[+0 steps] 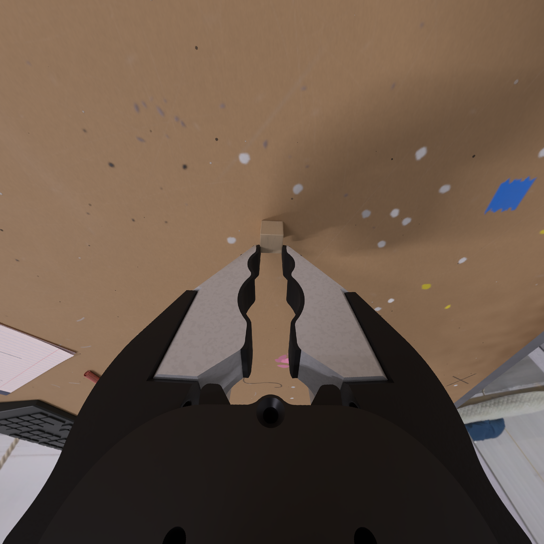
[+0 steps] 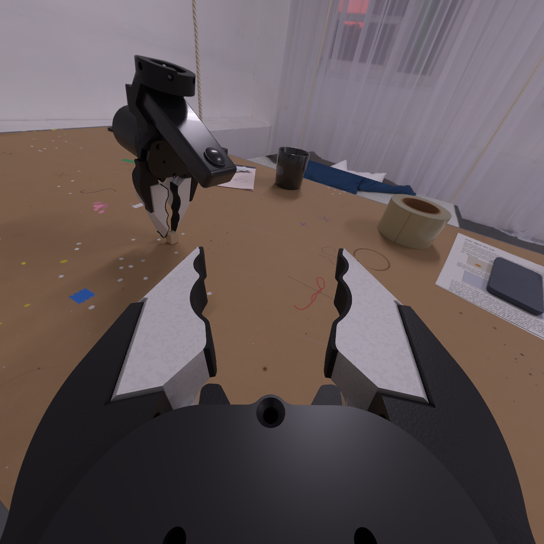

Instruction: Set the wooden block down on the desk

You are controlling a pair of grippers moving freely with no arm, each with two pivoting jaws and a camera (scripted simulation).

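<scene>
From the right wrist view, my right gripper [image 2: 270, 250] hovers nearest, above bare desk [image 2: 265, 338], its fingers spread wide with nothing between them. It plays no part in this step.

Farther off and to the left, my left gripper [image 2: 169, 232] points steeply down at the desk. The wooden block [image 2: 172, 238] sits at its fingertips, apparently resting on the surface. In the left wrist view the block [image 1: 271, 237] lies just beyond the tips of the left gripper [image 1: 271, 248], with its near edge reaching between them. The fingers stand narrowly parted; I cannot tell whether the tips still pinch the block or only flank it.

I judge the placement to be at its last stage: the block is down or nearly so. The next move calls for spreading the fingers fully, then lifting straight away so neither tip drags or tips the block.

Far right stand a dark cup [image 2: 291, 170], a tape roll [image 2: 413, 220] and a phone [image 2: 515, 284] on a printed sheet [image 2: 459, 273].
</scene>
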